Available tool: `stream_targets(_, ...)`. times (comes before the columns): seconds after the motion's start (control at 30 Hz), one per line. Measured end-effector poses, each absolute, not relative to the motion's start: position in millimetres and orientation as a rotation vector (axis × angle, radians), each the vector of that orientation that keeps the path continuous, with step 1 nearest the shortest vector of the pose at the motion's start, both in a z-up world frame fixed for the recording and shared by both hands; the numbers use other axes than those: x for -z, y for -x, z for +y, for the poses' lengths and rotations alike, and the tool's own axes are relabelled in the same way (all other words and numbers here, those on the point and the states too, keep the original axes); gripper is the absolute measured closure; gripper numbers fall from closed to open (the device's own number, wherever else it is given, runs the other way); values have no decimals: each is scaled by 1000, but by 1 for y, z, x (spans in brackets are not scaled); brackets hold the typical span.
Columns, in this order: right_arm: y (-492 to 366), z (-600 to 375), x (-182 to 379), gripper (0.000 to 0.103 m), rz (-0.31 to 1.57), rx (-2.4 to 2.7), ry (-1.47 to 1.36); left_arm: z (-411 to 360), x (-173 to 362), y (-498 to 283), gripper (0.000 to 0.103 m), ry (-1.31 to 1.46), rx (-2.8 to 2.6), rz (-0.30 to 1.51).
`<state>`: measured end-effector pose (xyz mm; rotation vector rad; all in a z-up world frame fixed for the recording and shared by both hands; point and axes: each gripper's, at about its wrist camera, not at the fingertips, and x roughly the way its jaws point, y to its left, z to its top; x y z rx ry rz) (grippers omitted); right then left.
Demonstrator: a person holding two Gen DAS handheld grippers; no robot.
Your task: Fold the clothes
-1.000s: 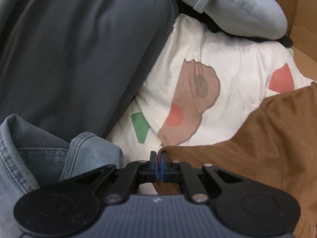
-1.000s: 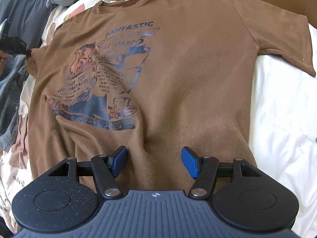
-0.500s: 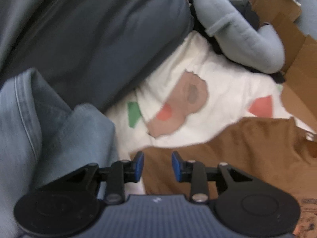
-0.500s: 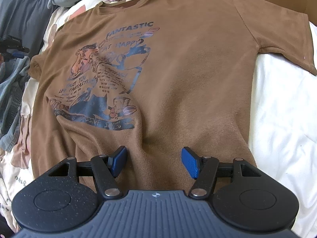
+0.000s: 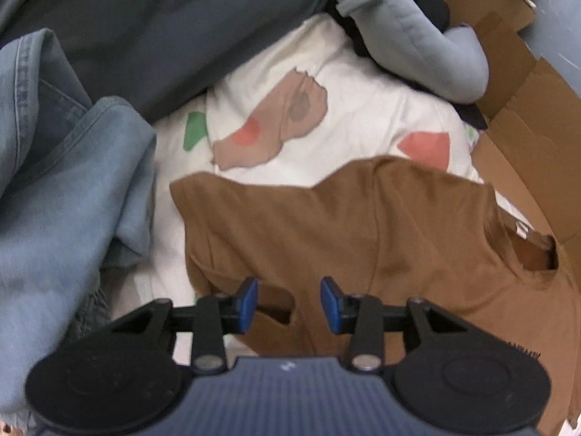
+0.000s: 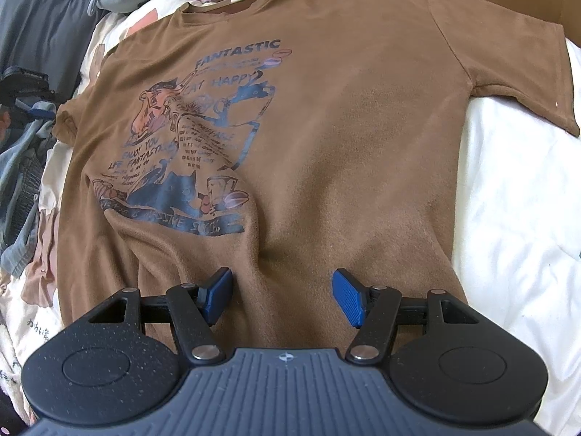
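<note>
A brown T-shirt (image 6: pixel 326 127) with a blue and orange print lies spread face up on the white bedding. My right gripper (image 6: pixel 281 296) hovers open over its bottom hem, blue pads apart, nothing pinched between them. The same brown T-shirt (image 5: pixel 381 225) fills the lower right of the left wrist view, its left sleeve lying flat. My left gripper (image 5: pixel 288 303) is above that sleeve with its jaws opening; the cloth lies under the gap and neither pad presses it. The left gripper (image 6: pixel 29 91) also shows at the far left edge of the right wrist view.
Blue jeans (image 5: pixel 54 200) are piled left of the sleeve. A dark grey garment (image 5: pixel 163 29) and a grey-blue cushion (image 5: pixel 417 36) lie behind. Cardboard (image 5: pixel 526 127) lines the far right. White patterned bedding (image 5: pixel 345 120) shows between them, and plain white bedding (image 6: pixel 508 218) lies right of the shirt.
My left gripper let go of the sleeve edge it was pinching, opened, and moved over the shirt's sleeve. The sleeve now lies flat. The right gripper has stayed where it was.
</note>
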<state>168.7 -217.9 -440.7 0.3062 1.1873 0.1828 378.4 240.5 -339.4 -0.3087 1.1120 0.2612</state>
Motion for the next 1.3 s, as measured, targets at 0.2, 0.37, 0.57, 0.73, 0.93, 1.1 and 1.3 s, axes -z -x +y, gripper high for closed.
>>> stream_targets(0.2,-169,-219,441,36,1189,-182,-310,231,355,-375,79,261,-269,1177)
stream_targets(0.37,-167,-219,441,36,1187,-185,-307,231,358,-365,100,236,-291,1192)
stream_targets(0.57,-166,-221,441,36,1187,-184,-311,240,349,-346,101,219,-301,1194)
stream_targets(0.73,-165,-220,441,36,1188,-186,-307,257,345,-336,101,211,-326,1205)
stream_targets(0.93,-165,-220,443,36,1192,-184,-301,271,328,-330,101,190,-336,1185)
stream_targets(1.1,-165,-217,443,35,1197,-183,-284,280,322,-328,101,163,-336,1173)
stream_targets(1.3,-166,-216,444,35,1198,-186,-265,285,351,-320,101,146,-362,1209)
